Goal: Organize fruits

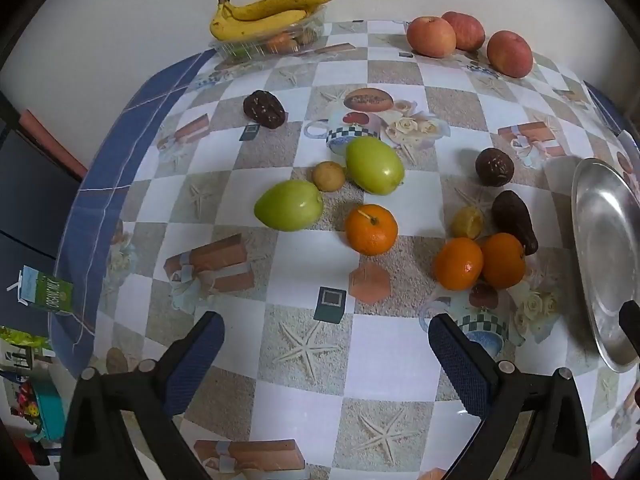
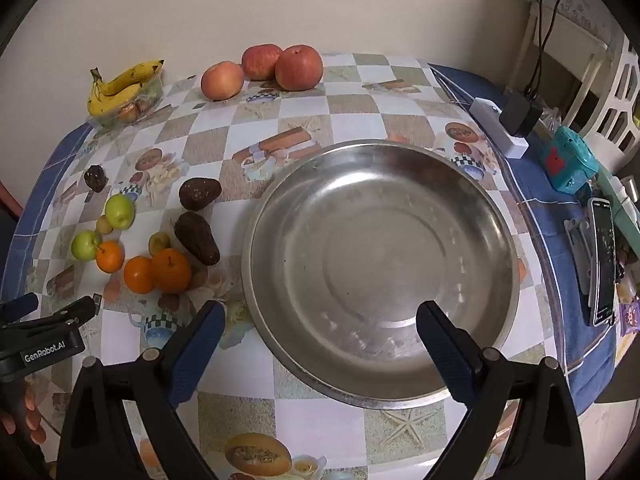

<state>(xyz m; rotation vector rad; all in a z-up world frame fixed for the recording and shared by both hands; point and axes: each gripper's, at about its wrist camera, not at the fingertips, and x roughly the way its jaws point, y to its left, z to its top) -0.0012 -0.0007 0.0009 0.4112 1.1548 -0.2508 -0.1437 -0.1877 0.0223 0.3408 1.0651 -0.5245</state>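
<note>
Loose fruit lies on the checkered tablecloth. Two green fruits (image 1: 289, 205) (image 1: 374, 165), three oranges (image 1: 371, 229) (image 1: 459, 263) (image 1: 503, 260), small yellowish fruits (image 1: 328, 176) (image 1: 467, 222) and dark brown fruits (image 1: 513, 221) (image 1: 494, 167) (image 1: 264, 109) sit mid-table. Three red apples (image 1: 431, 36) stand at the back. A steel bowl (image 2: 380, 276) is empty. My left gripper (image 1: 326, 332) is open above the table, short of the oranges. My right gripper (image 2: 320, 322) is open over the bowl's near rim.
A clear tray with bananas (image 1: 264, 12) stands at the back left. A power strip (image 2: 500, 126), a teal toy (image 2: 568, 164) and a phone (image 2: 603, 264) lie on the blue cloth to the right. The table edge drops off at left.
</note>
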